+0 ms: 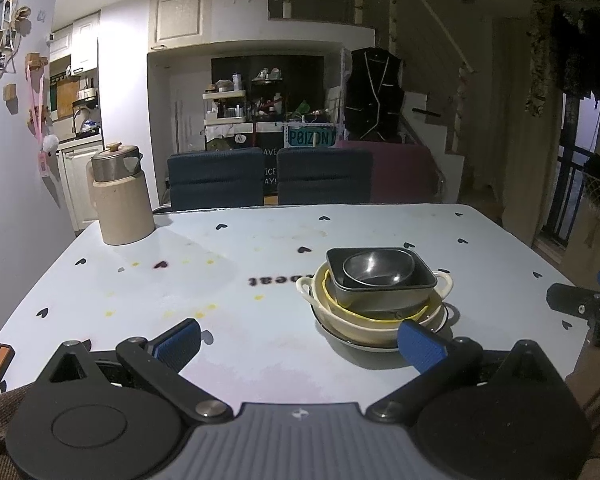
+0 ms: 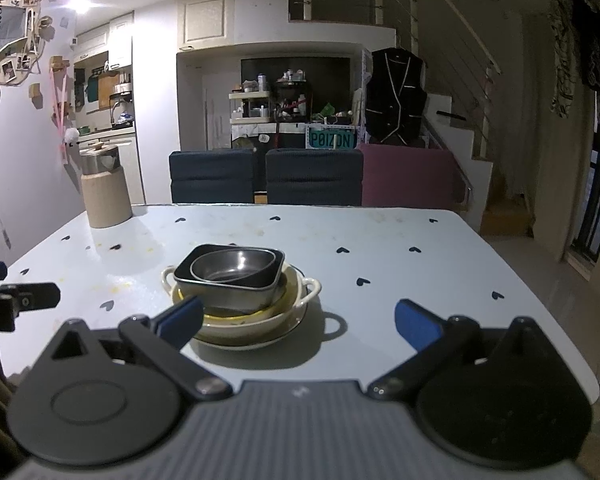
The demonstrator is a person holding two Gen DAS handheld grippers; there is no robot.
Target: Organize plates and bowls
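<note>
Left gripper [image 1: 300, 338] jaws wide apart, holding nothing, low over the near edge of the table [image 1: 220, 248]. Its right blue pad [image 1: 422, 345] sits just in front of the stack's near rim; can't tell if it touches. Right gripper [image 2: 298, 322] also spread wide and empty, stack off to its left, with its left pad [image 2: 180, 320] overlapping the stack's near side.

Stack from the top: small metal bowl [image 2: 232, 266] nested in a dark square dish [image 2: 230, 288], that in a yellow-rimmed bowl [image 1: 380, 314], then a cream bowl with two side handles [image 1: 446, 282], all on a plate [image 2: 292, 330] with a dark rim.

Handling guess: ceramic pieces look heavy, rigid, glazed-slippery, chip-prone; metal bowl light and likely loose. Square dish sits slightly tilted, so lifting the whole stack risks sliding. Better to pinch one rim at a time from the top, or take the cream bowl by a handle.

Thermos jug [image 1: 118, 196] stands well apart at the far left corner.
</note>
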